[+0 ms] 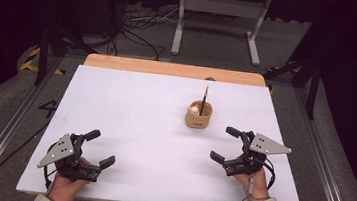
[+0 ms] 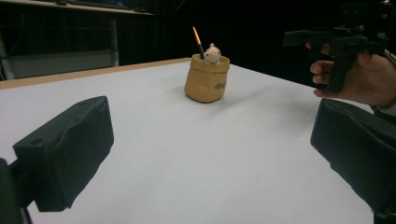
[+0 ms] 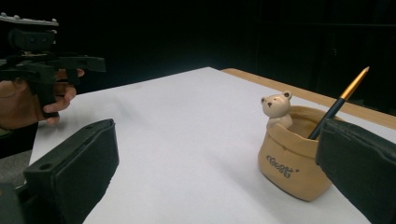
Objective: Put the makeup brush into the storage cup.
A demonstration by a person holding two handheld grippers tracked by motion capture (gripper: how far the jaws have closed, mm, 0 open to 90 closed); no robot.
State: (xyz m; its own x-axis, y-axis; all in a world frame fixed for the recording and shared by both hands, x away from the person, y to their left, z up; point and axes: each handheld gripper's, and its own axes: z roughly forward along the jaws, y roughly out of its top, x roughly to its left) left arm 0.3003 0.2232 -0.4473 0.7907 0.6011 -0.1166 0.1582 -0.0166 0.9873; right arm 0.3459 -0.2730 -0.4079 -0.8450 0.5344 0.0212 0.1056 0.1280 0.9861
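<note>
A tan sack-shaped pot (image 1: 198, 116) (image 2: 207, 80) (image 3: 290, 158) with a small bear figure (image 3: 278, 108) on its rim stands on the white table (image 1: 139, 121), right of centre. A dark pen with an orange tip (image 1: 204, 99) (image 2: 198, 41) (image 3: 340, 101) leans upright inside it. My left gripper (image 1: 99, 147) (image 2: 210, 163) rests open at the near left of the table, holding nothing. My right gripper (image 1: 225, 144) (image 3: 224, 168) stands open near the right edge, just right of and nearer than the pot, its jaws apart from it.
A wooden strip (image 1: 174, 69) runs along the table's far edge. Beyond it are a grey metal stand (image 1: 220, 22) and loose cables (image 1: 138, 31) on the floor. Metal rails (image 1: 1, 137) flank the table on both sides.
</note>
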